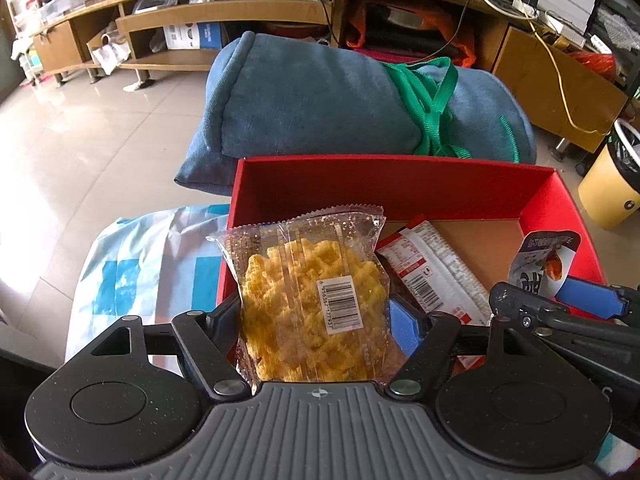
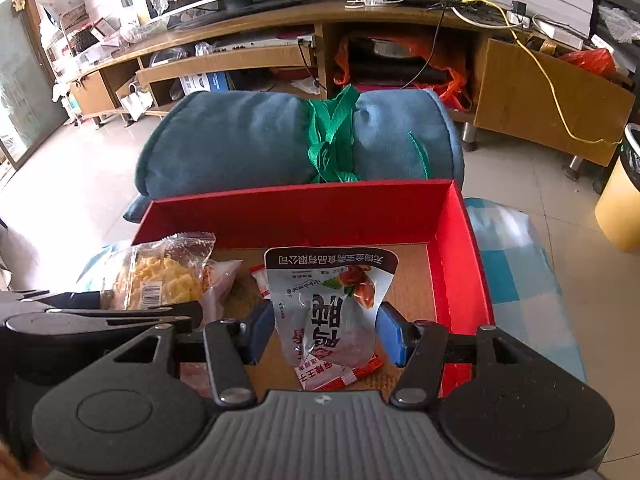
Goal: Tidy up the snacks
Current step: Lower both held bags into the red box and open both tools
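A clear packet of yellow crisps (image 1: 304, 304) stands upright between the pads of my left gripper (image 1: 316, 320), which is shut on it over the near left corner of the red box (image 1: 400, 168). My right gripper (image 2: 326, 328) is shut on a silver pouch with a red fruit picture (image 2: 332, 296), held above the box's brown floor (image 2: 412, 276). A red and white packet (image 1: 432, 276) lies flat in the box, partly under both held packets. The right wrist view shows the left gripper's yellow packet (image 2: 160, 280) at the left, with a pinkish clear packet (image 2: 220, 280) beside it.
A rolled blue blanket tied with a green strap (image 1: 320, 100) lies right behind the box. A blue and white checked cloth (image 1: 140, 272) lies under the box. A yellow bin (image 1: 612, 188) stands at the right, and a cluttered wooden cabinet (image 1: 240, 12) lines the far wall.
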### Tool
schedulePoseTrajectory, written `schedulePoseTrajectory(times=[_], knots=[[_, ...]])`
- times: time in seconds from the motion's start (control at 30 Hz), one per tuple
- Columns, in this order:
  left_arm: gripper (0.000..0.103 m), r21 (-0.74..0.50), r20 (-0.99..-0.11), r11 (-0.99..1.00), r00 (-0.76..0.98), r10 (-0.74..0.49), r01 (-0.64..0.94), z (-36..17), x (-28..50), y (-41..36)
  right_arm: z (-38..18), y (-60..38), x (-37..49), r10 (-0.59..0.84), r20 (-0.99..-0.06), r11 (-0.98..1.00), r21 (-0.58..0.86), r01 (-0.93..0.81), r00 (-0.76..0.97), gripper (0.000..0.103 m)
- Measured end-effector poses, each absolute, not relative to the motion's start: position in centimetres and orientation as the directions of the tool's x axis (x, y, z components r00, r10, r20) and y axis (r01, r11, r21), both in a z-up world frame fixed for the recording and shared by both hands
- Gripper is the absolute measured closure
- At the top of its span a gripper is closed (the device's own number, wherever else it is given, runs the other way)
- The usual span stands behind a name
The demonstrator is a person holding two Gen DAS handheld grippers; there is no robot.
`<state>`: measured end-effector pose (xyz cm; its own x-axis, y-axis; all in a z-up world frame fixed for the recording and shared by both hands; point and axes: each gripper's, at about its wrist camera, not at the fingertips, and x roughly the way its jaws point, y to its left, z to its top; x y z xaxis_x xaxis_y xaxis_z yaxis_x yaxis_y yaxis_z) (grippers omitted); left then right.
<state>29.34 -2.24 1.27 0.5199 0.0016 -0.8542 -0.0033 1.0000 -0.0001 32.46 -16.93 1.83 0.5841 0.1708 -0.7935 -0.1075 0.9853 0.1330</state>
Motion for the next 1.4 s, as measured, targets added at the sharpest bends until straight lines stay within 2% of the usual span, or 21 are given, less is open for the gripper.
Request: schedulePoseTrajectory(times=[0.43, 1.0, 1.4], knots=[[0.025, 0.045, -0.86, 0.999, 0.508, 0.039, 0.0, -0.2, 30.1, -2.7, -0.3, -17.1, 33.8, 0.165, -0.816, 0.986, 0.135, -0.095, 0.555, 0.051], [0.02, 0.066, -0.856, 0.998, 0.514, 0.052, 0.009, -0.4, 30.2, -2.8, -1.6, -17.5, 34.3, 0.137, -0.831, 0.991, 0.113, -0.077, 0.539, 0.049], [0.018, 0.015, -0.864, 1.0, 0.504, 0.017, -0.008, -0.1, 30.5, -1.9, -1.6, -17.4, 34.3, 0.12, -0.829, 0.993, 0.092, -0.078, 0.546, 0.041]])
